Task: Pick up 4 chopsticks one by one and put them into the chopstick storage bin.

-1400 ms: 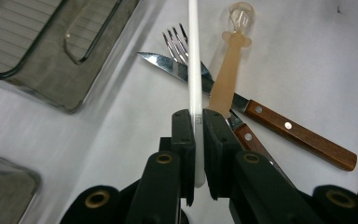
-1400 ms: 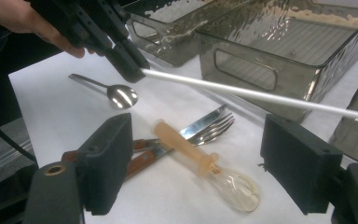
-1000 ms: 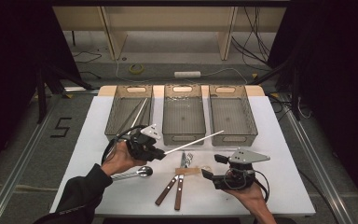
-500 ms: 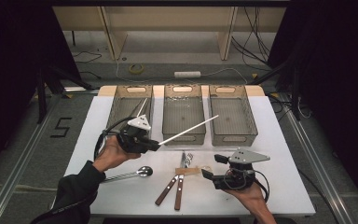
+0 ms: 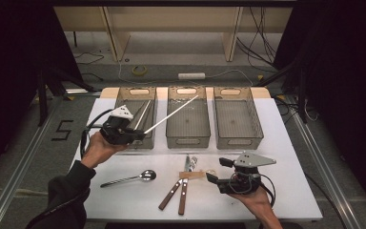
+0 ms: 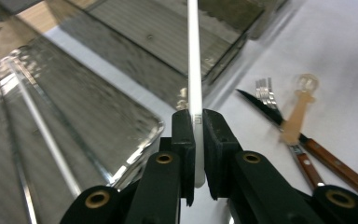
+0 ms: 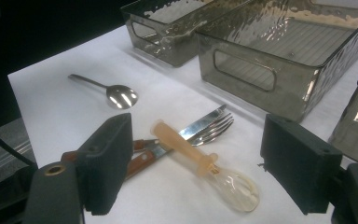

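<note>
My left gripper (image 5: 140, 135) is shut on a long white chopstick (image 5: 171, 114), held above the front edge of the left bin (image 5: 124, 101). The stick slants up and right over the middle bin (image 5: 187, 139). In the left gripper view the black jaws (image 6: 196, 140) clamp the chopstick (image 6: 193, 70) near its end. A second white chopstick (image 5: 142, 114) lies in the left bin. My right gripper (image 5: 218, 171) rests open at the table's front right. Its jaws (image 7: 200, 158) stand wide on either side of a small amber-handled spoon (image 7: 186, 149) without touching it.
A metal spoon (image 5: 131, 178) lies front left. A wooden-handled knife (image 5: 170, 194) and fork (image 5: 184, 191) lie front centre under the small spoon (image 5: 198, 174). A third bin (image 5: 238, 140) stands at the right. Cables run across the floor beyond the table.
My left hand has carried the chopstick up and away from me, from beside the metal spoon to the left bin's front edge. The right gripper has stayed put.
</note>
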Action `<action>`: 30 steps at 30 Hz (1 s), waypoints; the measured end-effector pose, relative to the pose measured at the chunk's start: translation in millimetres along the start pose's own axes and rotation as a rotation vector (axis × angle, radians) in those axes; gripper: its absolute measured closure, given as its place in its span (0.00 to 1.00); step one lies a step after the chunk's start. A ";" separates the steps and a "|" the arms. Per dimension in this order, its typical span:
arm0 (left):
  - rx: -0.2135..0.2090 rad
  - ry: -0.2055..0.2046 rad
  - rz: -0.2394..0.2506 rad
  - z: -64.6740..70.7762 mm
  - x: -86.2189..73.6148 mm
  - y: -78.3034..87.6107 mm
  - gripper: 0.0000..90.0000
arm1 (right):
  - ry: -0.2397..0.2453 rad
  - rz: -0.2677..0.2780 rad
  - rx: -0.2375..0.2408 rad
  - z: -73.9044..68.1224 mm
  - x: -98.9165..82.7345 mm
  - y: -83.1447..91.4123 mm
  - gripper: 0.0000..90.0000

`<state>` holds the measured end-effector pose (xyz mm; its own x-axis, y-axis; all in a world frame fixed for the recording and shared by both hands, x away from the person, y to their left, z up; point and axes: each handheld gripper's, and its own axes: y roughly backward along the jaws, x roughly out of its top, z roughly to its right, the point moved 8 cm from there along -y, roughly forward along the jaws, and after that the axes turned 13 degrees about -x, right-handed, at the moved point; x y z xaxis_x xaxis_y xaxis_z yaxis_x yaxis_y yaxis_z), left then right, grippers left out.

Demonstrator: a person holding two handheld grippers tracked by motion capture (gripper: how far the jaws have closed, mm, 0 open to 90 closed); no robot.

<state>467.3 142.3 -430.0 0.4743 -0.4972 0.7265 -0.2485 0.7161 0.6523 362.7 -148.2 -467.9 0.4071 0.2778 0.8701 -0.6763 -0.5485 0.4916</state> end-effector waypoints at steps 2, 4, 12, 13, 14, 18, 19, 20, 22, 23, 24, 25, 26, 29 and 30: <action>0.018 0.021 0.006 -7.9 -3.2 1.8 0.93 | -0.001 0.000 0.001 -0.1 0.0 -0.3 0.29; 0.038 0.042 0.009 -15.1 -6.8 3.2 0.93 | 0.000 0.000 0.001 -0.2 0.0 -0.3 0.29; 0.100 0.114 0.023 -38.7 -18.0 9.6 0.93 | 0.000 -0.001 0.001 -0.2 -0.1 -0.3 0.29; 0.111 0.121 0.024 -41.3 -19.4 10.4 0.93 | 0.000 0.000 0.001 -0.2 -0.1 -0.4 0.29; 0.117 0.129 0.023 -43.4 -20.8 11.0 0.93 | 0.000 0.000 0.001 -0.2 -0.1 -0.5 0.29; 0.144 0.154 0.024 -51.0 -25.2 13.2 0.93 | 0.000 -0.002 0.002 -0.5 -0.2 -0.8 0.29; 0.156 0.153 0.021 -53.3 -26.2 13.9 0.93 | 0.001 -0.002 0.002 -0.5 -0.2 -0.8 0.29; 0.163 0.157 0.019 -55.1 -27.2 14.5 0.93 | 0.001 -0.002 0.002 -0.5 -0.2 -0.8 0.29; 0.167 0.171 0.029 -58.1 -28.6 15.7 0.93 | 0.000 -0.002 0.002 -0.4 -0.3 -0.9 0.29; 0.173 0.177 0.030 -59.8 -29.5 16.5 0.93 | 0.000 -0.002 0.002 -0.4 -0.3 -0.9 0.29; 0.176 0.181 0.028 -61.3 -30.5 17.3 0.93 | 0.000 -0.002 0.002 -0.5 -0.3 -0.9 0.29; 0.183 0.185 0.026 -62.9 -31.5 18.0 0.93 | 0.000 -0.002 0.004 -0.7 -0.3 -1.0 0.29; 0.191 0.189 0.025 -64.6 -32.6 18.6 0.93 | 0.000 -0.002 0.004 -0.7 -0.4 -1.0 0.29; 0.201 0.207 0.031 -69.1 -35.3 20.4 0.93 | 0.000 -0.004 0.003 -0.5 -0.5 -1.0 0.29; 0.205 0.210 0.030 -70.4 -36.2 21.1 0.93 | 0.000 -0.004 0.003 -0.4 -0.4 -1.0 0.29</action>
<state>504.3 209.9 -457.7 0.6234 -0.3497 0.6994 -0.4201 0.6046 0.6767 362.9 -147.5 -468.7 0.4096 0.2798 0.8683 -0.6731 -0.5497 0.4947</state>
